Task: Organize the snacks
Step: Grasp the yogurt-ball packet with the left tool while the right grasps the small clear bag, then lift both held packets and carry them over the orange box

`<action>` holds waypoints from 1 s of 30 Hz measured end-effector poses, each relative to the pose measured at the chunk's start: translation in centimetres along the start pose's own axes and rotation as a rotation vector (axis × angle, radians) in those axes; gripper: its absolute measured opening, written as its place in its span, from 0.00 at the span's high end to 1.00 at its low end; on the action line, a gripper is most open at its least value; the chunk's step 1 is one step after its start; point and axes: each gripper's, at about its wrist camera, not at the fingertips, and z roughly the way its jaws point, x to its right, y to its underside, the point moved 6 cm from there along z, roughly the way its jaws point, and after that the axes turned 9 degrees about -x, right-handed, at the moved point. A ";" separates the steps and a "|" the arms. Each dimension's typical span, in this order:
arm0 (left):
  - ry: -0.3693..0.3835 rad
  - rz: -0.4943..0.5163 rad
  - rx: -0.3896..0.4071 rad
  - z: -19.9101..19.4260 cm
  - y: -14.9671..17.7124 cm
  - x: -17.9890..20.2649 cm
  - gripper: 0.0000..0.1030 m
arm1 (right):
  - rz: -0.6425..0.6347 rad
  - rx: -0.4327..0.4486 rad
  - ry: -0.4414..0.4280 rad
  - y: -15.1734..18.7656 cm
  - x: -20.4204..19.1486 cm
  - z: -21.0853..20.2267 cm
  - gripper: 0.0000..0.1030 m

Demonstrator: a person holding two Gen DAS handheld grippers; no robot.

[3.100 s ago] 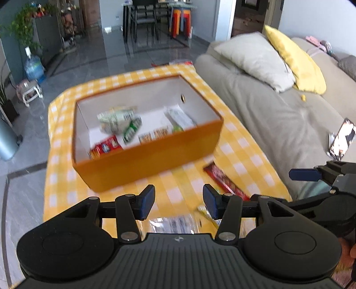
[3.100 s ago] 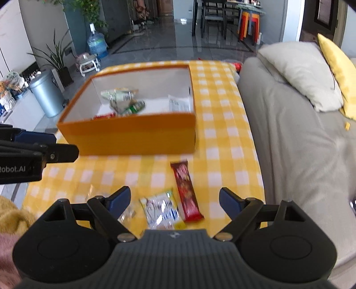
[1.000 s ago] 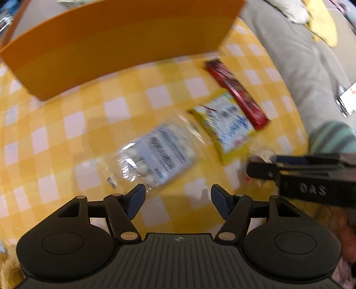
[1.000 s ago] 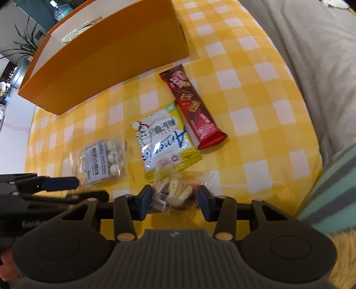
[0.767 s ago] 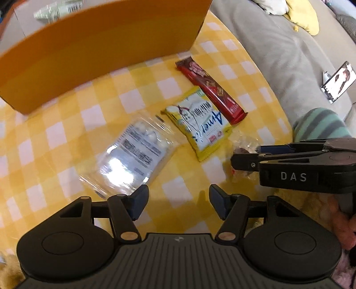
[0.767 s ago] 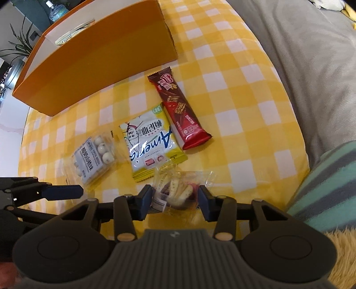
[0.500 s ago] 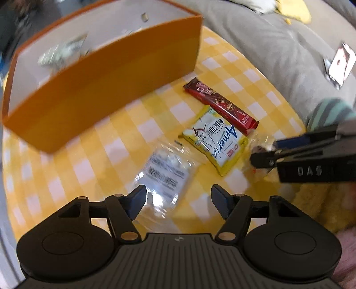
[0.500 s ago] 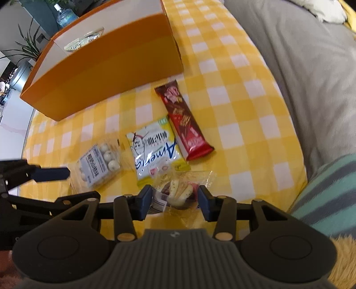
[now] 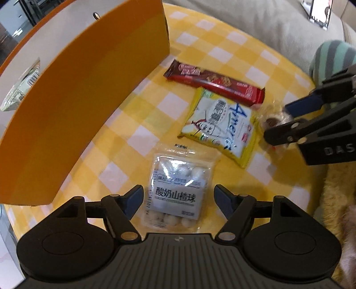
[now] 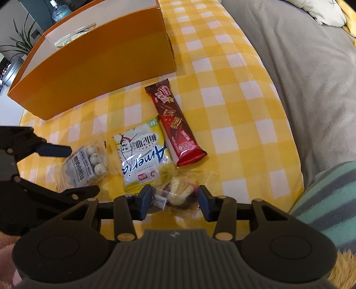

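An orange box (image 9: 73, 97) (image 10: 100, 64) stands on the yellow checked tablecloth (image 10: 233, 115). In front of it lie a red-brown bar (image 9: 213, 83) (image 10: 175, 126), a yellow and white packet (image 9: 220, 126) (image 10: 142, 155) and a clear bag of white balls (image 9: 178, 186) (image 10: 84, 164). My left gripper (image 9: 178, 200) (image 10: 64, 169) is open with its fingers on either side of the bag of balls. My right gripper (image 10: 175, 197) (image 9: 278, 120) is shut on a clear packet of biscuits (image 10: 178, 191) at the table's near edge.
A grey sofa (image 10: 300, 66) runs along the table's right side, with a phone (image 9: 319, 11) on it. A striped sleeve (image 10: 329, 193) is at the right. Snacks (image 9: 20, 89) lie inside the box. Plants and a water bottle (image 10: 60, 11) stand beyond.
My left gripper has dropped and moved over the bag of balls, which now lies between its fingers. My right gripper stays closed on the biscuit packet, almost still.
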 end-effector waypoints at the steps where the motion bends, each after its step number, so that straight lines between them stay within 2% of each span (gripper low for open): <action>1: 0.006 -0.001 -0.008 0.2 0.0 -0.1 0.18 | -0.003 0.000 0.002 0.0 0.0 0.0 0.58; 8: 0.090 -0.090 -0.007 1.2 -0.1 -1.1 0.15 | 0.003 -0.003 -0.009 0.0 0.1 0.0 0.57; 12: 0.084 -0.094 -0.005 1.0 0.0 -1.0 0.25 | 0.002 -0.003 -0.009 0.0 0.1 0.2 0.57; 24: 0.071 -0.247 0.015 0.7 0.8 -0.8 0.34 | -0.059 -0.005 0.020 0.1 -0.6 0.5 0.61; 25: 0.079 -0.267 0.023 0.6 0.9 -0.9 0.38 | -0.062 -0.001 0.019 0.1 -0.7 0.4 0.61; 30: 0.112 -0.395 0.105 -1.1 2.1 -1.8 0.38 | -0.062 0.024 0.005 0.4 -0.8 -0.4 0.61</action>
